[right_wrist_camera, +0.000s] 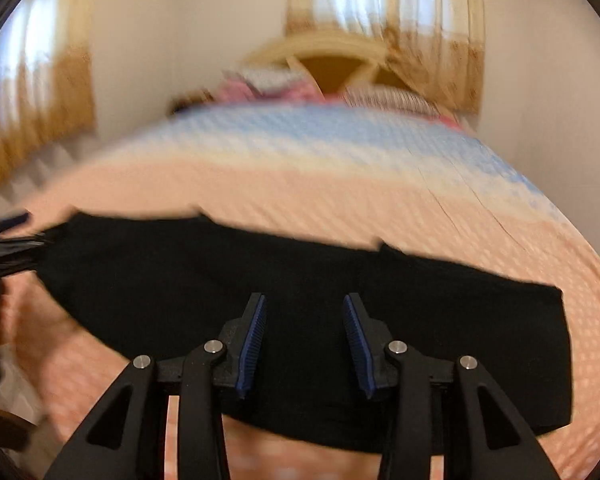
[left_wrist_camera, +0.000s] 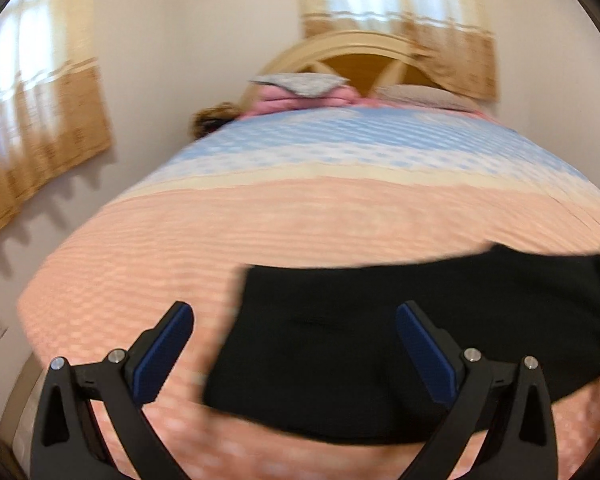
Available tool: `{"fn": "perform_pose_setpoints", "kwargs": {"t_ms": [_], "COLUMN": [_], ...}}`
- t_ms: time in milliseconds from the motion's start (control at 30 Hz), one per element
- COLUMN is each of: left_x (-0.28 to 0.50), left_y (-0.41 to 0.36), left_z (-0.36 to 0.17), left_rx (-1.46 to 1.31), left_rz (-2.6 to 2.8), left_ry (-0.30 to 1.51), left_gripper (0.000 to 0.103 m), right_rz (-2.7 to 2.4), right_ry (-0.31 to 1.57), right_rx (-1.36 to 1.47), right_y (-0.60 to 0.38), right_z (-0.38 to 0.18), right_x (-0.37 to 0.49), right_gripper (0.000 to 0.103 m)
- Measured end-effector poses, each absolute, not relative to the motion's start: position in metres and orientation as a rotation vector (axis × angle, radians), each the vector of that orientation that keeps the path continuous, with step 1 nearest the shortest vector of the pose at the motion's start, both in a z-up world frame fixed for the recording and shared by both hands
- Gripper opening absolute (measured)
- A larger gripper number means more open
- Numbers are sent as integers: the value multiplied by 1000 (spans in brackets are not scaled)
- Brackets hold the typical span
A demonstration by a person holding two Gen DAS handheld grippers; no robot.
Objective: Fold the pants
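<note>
Black pants (right_wrist_camera: 308,280) lie flat as a wide dark band across the near end of the bed (right_wrist_camera: 340,196), on the peach part of the bedspread; in the left wrist view the same pants (left_wrist_camera: 380,340) fill the lower right, their left edge on the bedspread (left_wrist_camera: 180,240). Right gripper (right_wrist_camera: 305,338) hangs over the middle of the pants, jaws apart with nothing between them, blue pads facing. Left gripper (left_wrist_camera: 294,354) over the pants' left edge, jaws spread wide, empty; left pad over bedspread, right pad over black cloth. Contact with the fabric can't be told, both views blurred. Far end: blue band of bedspread, pillows (left_wrist_camera: 300,88), cream headboard (left_wrist_camera: 352,52), tan curtains (left_wrist_camera: 40,128) on the windows.
</note>
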State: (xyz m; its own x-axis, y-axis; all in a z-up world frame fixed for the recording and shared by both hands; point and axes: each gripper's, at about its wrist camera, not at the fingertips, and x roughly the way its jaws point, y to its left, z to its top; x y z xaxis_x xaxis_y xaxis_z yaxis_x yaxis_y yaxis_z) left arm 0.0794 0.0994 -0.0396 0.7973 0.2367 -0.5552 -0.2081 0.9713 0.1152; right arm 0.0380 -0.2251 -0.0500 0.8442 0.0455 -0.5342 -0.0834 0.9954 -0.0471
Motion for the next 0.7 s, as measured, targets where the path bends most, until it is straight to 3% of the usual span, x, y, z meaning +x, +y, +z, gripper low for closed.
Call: {"fn": "perform_pose_setpoints", "kwargs": {"t_ms": [167,367,433,600,700], "left_x": [81,84,89,93,89], "left_y": [166,170,166,158,149], "left_z": [-48,-77,-86,-103,-100], "left_rx": [-150,-235,-247,-307,-274], "left_rz": [340,311,288,243,195], "left_ry": [640,712,737,783,765], "left_gripper": [103,103,103,103,81], "right_rz": [246,316,312,316,317], "right_ry": [566,771,759,746,740], "right_rx": [54,251,250,182,178], "right_y": [-186,-168,-166,-155,-156], "right_z": [-46,-93,-103,-104,-104], "right_x": [44,77,73,66,67], "right_gripper": [43,43,43,54,56]}}
